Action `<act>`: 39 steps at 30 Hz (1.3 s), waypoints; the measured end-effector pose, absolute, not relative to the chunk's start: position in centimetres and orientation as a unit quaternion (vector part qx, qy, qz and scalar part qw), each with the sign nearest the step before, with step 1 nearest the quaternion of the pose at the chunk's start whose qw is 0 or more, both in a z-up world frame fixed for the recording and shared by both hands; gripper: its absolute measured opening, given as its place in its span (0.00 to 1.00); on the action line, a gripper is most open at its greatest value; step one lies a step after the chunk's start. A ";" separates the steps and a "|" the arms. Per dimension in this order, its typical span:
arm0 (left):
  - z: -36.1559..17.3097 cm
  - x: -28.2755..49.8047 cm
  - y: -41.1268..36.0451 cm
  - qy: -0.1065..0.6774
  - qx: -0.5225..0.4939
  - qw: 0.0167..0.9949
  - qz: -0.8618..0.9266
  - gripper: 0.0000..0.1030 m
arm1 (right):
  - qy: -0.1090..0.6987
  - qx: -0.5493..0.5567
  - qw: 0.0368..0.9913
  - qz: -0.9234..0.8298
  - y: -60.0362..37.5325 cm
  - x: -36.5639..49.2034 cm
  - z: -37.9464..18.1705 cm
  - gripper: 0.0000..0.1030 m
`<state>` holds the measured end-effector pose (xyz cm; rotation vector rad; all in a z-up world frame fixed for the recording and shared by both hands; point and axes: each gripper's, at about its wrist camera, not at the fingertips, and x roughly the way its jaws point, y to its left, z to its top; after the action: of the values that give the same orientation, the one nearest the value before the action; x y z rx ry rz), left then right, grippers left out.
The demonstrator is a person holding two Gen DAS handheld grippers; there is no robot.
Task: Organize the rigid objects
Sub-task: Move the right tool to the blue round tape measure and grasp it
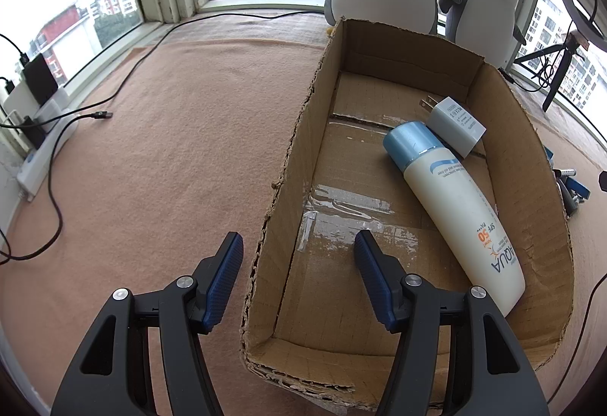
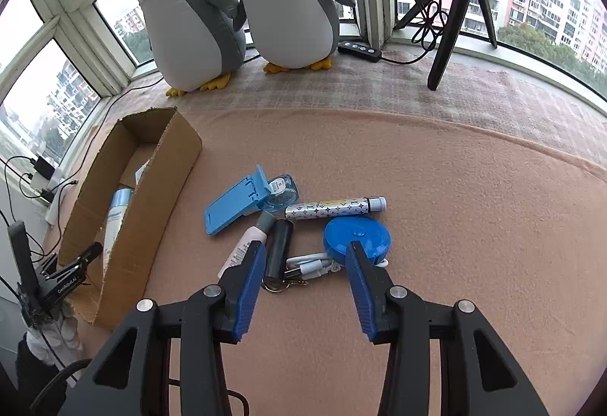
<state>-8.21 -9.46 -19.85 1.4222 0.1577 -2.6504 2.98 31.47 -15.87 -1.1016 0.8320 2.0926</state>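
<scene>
L gripper (image 1: pixel 297 245) was spread wide, nothing between the blue pads, hovering over the near-left wall of the cardboard box (image 1: pixel 299 135); one finger sat outside the box, the other over its floor. Inside the box: a sunscreen bottle (image 1: pixel 455 203) lay on its side w/ blue cap pointing to the far end, along the right wall, and a white USB charger plug (image 1: pixel 455 126) lay just beyond the cap, touching or nearly touching it. Box stood on a peach blanket (image 1: pixel 170 150). A black cable (image 1: pixel 125 82) ran across the blanket on the left, toward a power strip (image 1: pixel 41 146) by the window.

R gripper (image 2: pixel 303 253) was also spread, empty, low over the loose pile on the blanket, right of the box. Pile items: blue phone stand (image 2: pixel 231 207), a clear-blue tape dispenser (image 2: pixel 282 192) just behind it, patterned pen (image 2: pixel 334 207), round blue tape measure (image 2: pixel 356 236) next to the right finger, black cylinder (image 2: pixel 280 249), small white tube w/ grey cap (image 2: pixel 250 241) partly hidden by the left finger, white cable (image 2: pixel 311 262) and a key ring (image 2: pixel 279 285) between the fingers. Whether the pads touched anything: can't tell.

Two penguin plushies (image 2: pixel 189 18) stood on the window ledge behind the box; a black tripod (image 2: pixel 455 6) stood to the right of them.
</scene>
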 end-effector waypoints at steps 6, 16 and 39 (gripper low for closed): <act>-19.8 -8.2 -9.4 0.052 0.471 0.065 -0.878 0.59 | 0.349 -0.427 0.302 0.777 33.2 2.6 -17.2 0.38; -19.8 -8.2 -9.4 0.053 0.471 0.065 -0.878 0.60 | 0.408 -0.416 0.320 0.748 35.9 3.9 -19.1 0.38; -19.8 -8.4 -9.7 0.047 0.471 0.065 -0.879 0.60 | 0.296 -0.483 0.395 0.723 36.9 5.4 -21.9 0.58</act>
<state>-8.44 -9.71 -19.76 1.4209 0.1422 -2.6520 5.40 36.94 -21.93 -1.2255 0.7493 1.8325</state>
